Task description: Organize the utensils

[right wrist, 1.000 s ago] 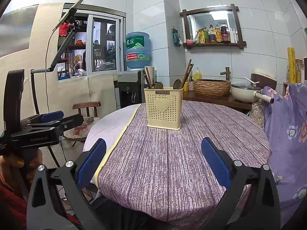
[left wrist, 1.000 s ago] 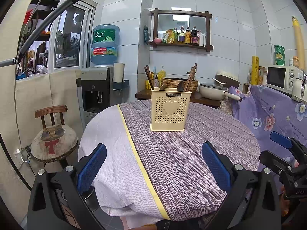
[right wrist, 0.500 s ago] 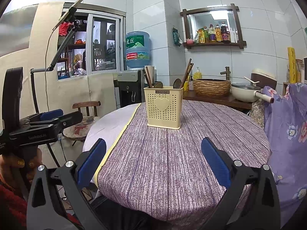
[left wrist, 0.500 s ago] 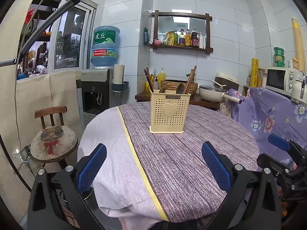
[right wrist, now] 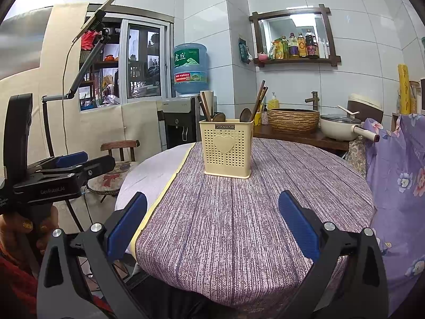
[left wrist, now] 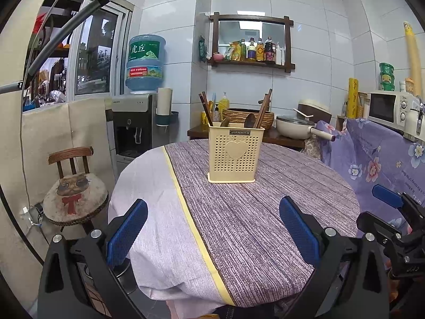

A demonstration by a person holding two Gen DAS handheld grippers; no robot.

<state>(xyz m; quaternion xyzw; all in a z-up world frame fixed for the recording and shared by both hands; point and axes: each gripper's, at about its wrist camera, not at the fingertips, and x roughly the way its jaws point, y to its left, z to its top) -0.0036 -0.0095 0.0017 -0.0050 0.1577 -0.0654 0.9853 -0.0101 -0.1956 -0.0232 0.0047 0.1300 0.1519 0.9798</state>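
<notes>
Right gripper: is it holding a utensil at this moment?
No, the right gripper is open and empty above the tablecloth, while the chopsticks and spoons stand in the utensil holder.

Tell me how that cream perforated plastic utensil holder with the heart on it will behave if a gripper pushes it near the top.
The cream perforated plastic utensil holder looks thin-walled, so probably light. It stands taller than its base is wide, and the dark wooden chopsticks lean above its rim, so a high push may tip it. On the purple woven tablecloth it likely drags rather than slides.
</notes>
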